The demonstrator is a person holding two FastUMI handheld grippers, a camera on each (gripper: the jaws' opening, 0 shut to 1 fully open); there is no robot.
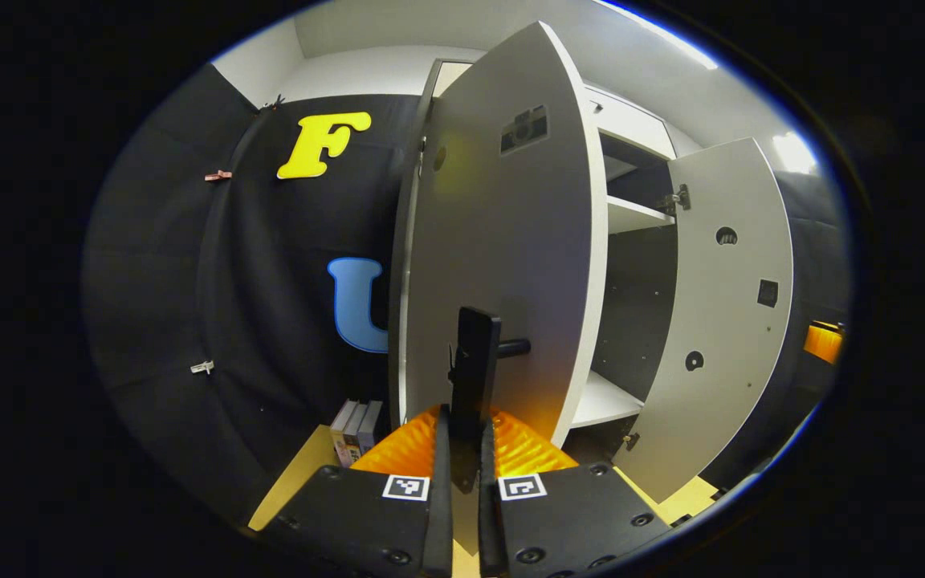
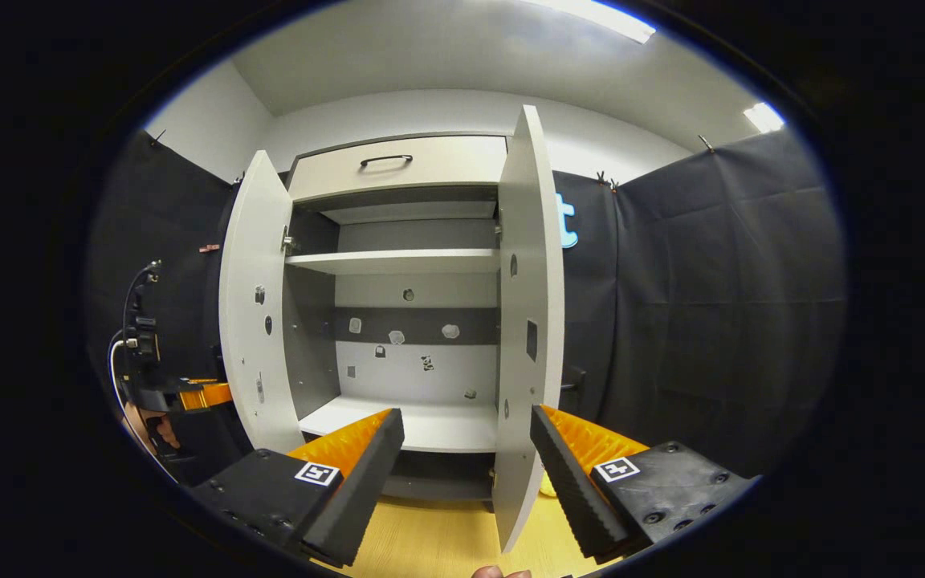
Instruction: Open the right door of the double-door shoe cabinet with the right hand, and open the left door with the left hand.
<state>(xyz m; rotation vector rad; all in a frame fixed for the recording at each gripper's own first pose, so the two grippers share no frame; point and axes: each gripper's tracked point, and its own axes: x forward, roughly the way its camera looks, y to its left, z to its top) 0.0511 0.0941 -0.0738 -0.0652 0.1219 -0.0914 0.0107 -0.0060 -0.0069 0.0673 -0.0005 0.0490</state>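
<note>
Both doors of the cabinet (image 2: 398, 265) stand open. In the left gripper view, the left gripper (image 1: 465, 449) has its jaws closed on the dark handle (image 1: 474, 369) of the left door (image 1: 503, 265), both fingers pressing its sides; the right door (image 1: 723, 305) hangs swung out beyond it, with white shelves (image 1: 635, 215) between them. In the right gripper view, the right gripper (image 2: 466, 474) has its jaws spread wide and holds nothing, with the right door's edge (image 2: 528, 321) just ahead between the fingers. The left gripper (image 2: 181, 395) shows far off beside the left door (image 2: 252, 305), a hand (image 2: 145, 425) holding it. A drawer (image 2: 398, 164) tops the cabinet, above the yellow floor (image 2: 430, 546).
</note>
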